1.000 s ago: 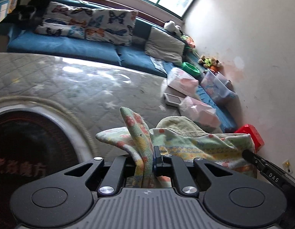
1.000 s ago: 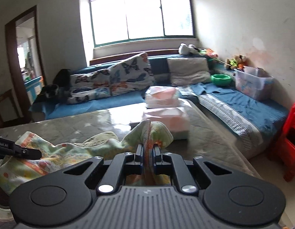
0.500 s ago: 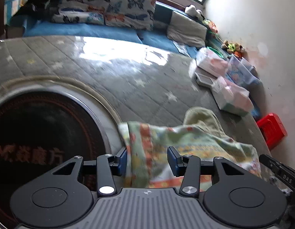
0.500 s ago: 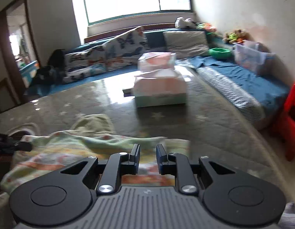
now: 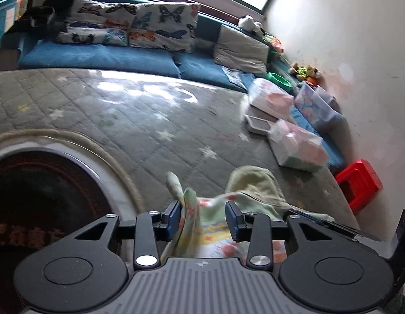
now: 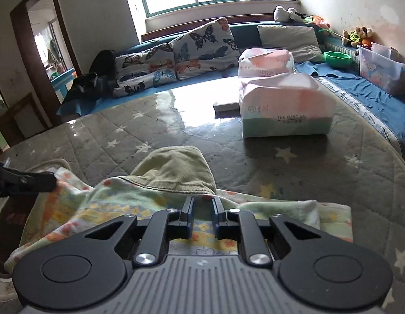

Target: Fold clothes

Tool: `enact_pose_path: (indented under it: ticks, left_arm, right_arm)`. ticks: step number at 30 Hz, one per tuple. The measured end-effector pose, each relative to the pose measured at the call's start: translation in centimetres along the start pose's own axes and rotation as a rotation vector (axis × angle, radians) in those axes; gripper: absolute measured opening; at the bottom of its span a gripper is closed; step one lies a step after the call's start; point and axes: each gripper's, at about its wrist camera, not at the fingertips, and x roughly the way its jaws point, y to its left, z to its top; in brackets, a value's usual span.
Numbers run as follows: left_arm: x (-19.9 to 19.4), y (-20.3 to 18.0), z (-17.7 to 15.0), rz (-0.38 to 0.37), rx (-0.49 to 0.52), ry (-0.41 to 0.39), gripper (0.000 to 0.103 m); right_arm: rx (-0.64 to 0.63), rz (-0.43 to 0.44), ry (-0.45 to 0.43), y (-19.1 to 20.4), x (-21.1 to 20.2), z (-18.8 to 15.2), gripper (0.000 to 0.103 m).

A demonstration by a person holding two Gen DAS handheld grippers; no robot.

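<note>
A pale green floral garment (image 6: 139,209) with an olive hood (image 6: 173,170) lies crumpled on the grey quilted table cover (image 6: 294,172), just below both grippers. My left gripper (image 5: 203,218) is open; a raised fold of the garment (image 5: 188,204) leans against its left finger and cloth lies between the wide-apart fingers. My right gripper (image 6: 203,217) is open with a narrow gap, hovering over the garment's near edge with nothing pinched. The left gripper's fingertip (image 6: 32,183) shows at the garment's left end in the right wrist view.
Two pink-and-white tissue packs (image 6: 283,107) and a small flat box (image 5: 258,124) stand on the table's far right. A dark round inset with a pale rim (image 5: 45,191) is at the left. A red stool (image 5: 359,183) and a blue sofa with butterfly pillows (image 5: 129,26) surround the table.
Both grippers were shut on raised folds of the garment a second ago. They have opened, and the garment has dropped onto the table. The left fingers now stand wider apart.
</note>
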Motion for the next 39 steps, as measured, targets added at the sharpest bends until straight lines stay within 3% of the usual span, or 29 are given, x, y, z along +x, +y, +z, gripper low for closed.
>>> enact_pose_path:
  ticks: [4,7,13,16,21,26,33,39]
  left_arm:
    - [-0.4,1.5,0.0,0.064,-0.029,-0.021,0.040]
    - [-1.0,1.1,0.2,0.037,-0.035,-0.043,0.040]
    - [1.3,-2.0,0.1,-0.146,0.008,0.037,0.040]
    - [3.4,-2.6,-0.3,-0.197,-0.003,0.080,0.040]
    - [5.5,-2.8,-1.2,-0.210,-0.006,0.102,0.038]
    - [6.0,-2.3,-1.3,-0.196,0.011,0.095,0.027]
    - [4.3,-3.1,-1.1,-0.218,0.042,0.075,0.026]
    - [4.6,-4.0,-1.7,-0.208,0.071,0.099,0.026]
  right_arm:
    - [-0.014,0.002,-0.006,0.1,0.3,0.1,0.014]
    - [-0.020,0.009,-0.014,0.1,-0.5,0.3,0.015]
    - [-0.073,0.052,0.001,1.1,-2.5,-0.1,0.015]
    - [-0.102,0.064,0.010,1.8,-2.8,-0.6,0.015]
    - [-0.134,0.062,0.014,2.5,-2.5,-1.2,0.015]
    - [-0.166,0.060,0.018,3.3,-2.2,-1.8,0.016]
    - [-0.198,0.103,-0.014,4.6,-3.5,-1.4,0.016]
    - [-0.205,0.102,0.020,5.1,-3.3,-1.7,0.016]
